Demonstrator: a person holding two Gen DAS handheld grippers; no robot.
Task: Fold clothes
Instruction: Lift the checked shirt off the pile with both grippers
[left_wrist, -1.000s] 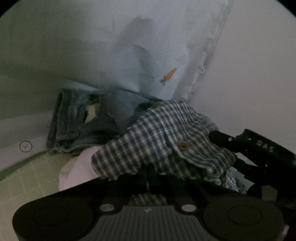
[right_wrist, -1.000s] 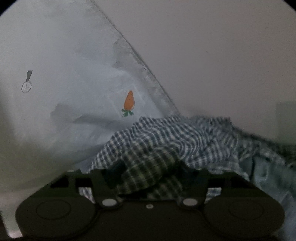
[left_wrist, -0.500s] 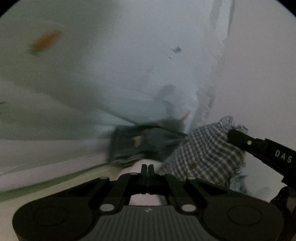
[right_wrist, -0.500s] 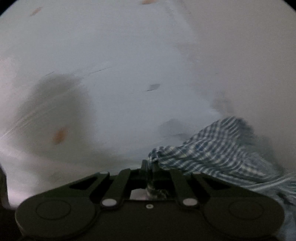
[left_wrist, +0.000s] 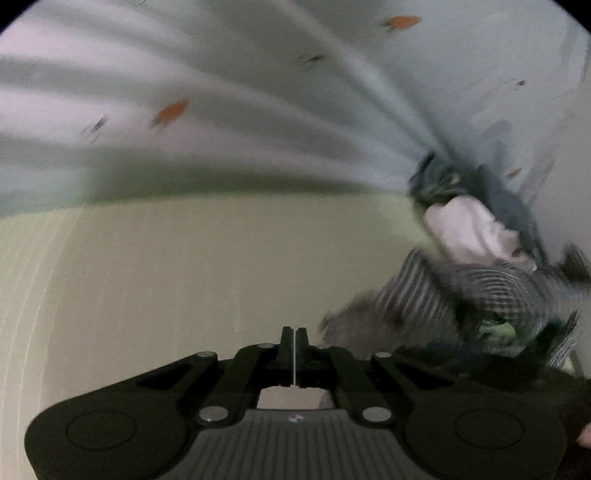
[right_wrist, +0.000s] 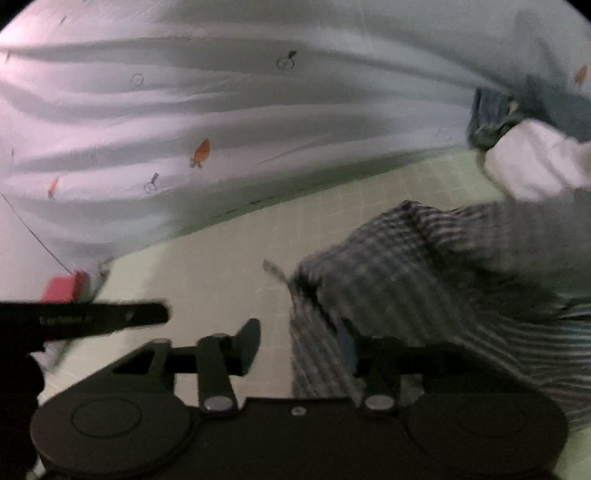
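Bare green mat (left_wrist: 177, 280) is being left open across the left and centre of the left wrist frame. The right side is being blocked by the plaid shirt (right_wrist: 399, 258) and clothes pile (left_wrist: 476, 221); the top is being closed off by a hanging sheet (right_wrist: 258, 110).

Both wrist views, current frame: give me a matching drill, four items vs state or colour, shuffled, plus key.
Column 1:
1. left gripper
2. right gripper
3. checked shirt
4. backdrop sheet

Column 2:
A. pale blue with carrot prints
B. jaws apart, cloth draped over one finger
C. crumpled on the green mat
D. jaws together, nothing between them

Pairs: 1-D, 2-B, 3-C, 4-A
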